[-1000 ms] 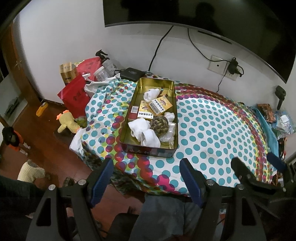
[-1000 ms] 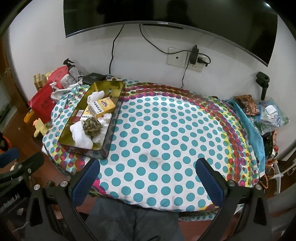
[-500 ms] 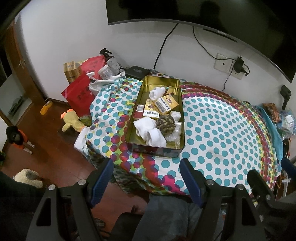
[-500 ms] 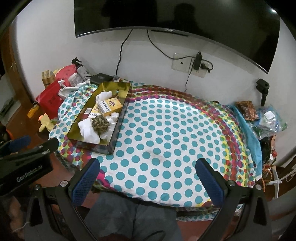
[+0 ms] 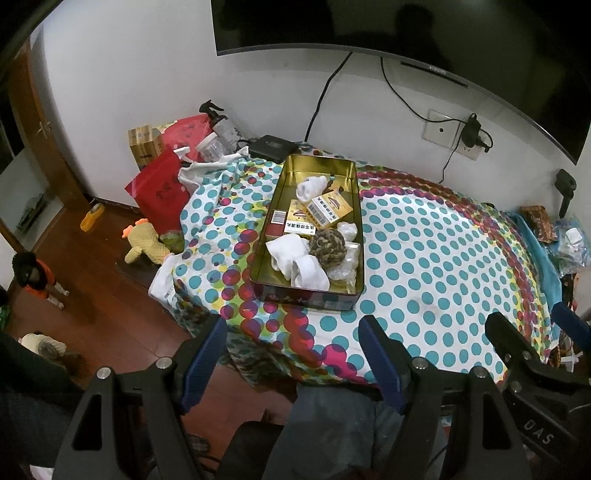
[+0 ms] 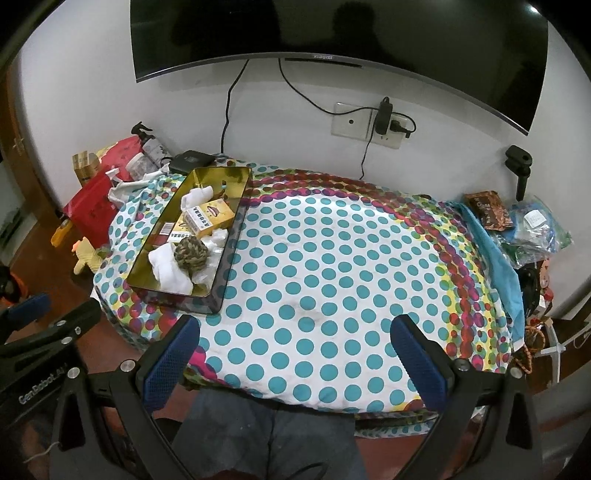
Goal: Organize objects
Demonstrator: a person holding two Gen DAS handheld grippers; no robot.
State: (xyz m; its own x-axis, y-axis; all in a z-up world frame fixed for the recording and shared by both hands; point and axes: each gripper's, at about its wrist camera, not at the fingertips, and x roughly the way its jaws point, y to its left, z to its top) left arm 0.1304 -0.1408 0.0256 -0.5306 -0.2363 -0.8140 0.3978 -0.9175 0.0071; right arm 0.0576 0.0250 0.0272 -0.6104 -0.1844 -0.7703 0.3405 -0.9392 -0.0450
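A gold rectangular tin [image 5: 354, 236] [image 6: 236, 229] lies on the left part of a polka-dot covered table [image 5: 443, 266] [image 6: 332, 280]. Inside it are white socks [image 5: 295, 258] [image 6: 170, 269], a braided rope ball [image 5: 328, 246] [image 6: 191, 253], yellow cartons [image 5: 328, 208] [image 6: 208, 218], a red pack [image 5: 275, 223] and crumpled clear plastic [image 5: 345, 269]. My left gripper [image 5: 293, 362] hangs open near the table's front edge, below the tin, holding nothing. My right gripper [image 6: 295, 363] is open and empty in front of the bare cloth.
A TV [image 6: 332, 33] hangs on the wall with cables running to a socket [image 6: 369, 122]. Red bags [image 5: 162, 184], a spray bottle [image 5: 221, 122] and boxes crowd the left; plush toys [image 5: 146, 242] lie on the floor. Snack bags [image 6: 517, 218] sit at the right edge.
Both grippers have drawn back and shifted, so the table and tin appear farther away and more centred. Both stay open; nothing in the tin has moved.
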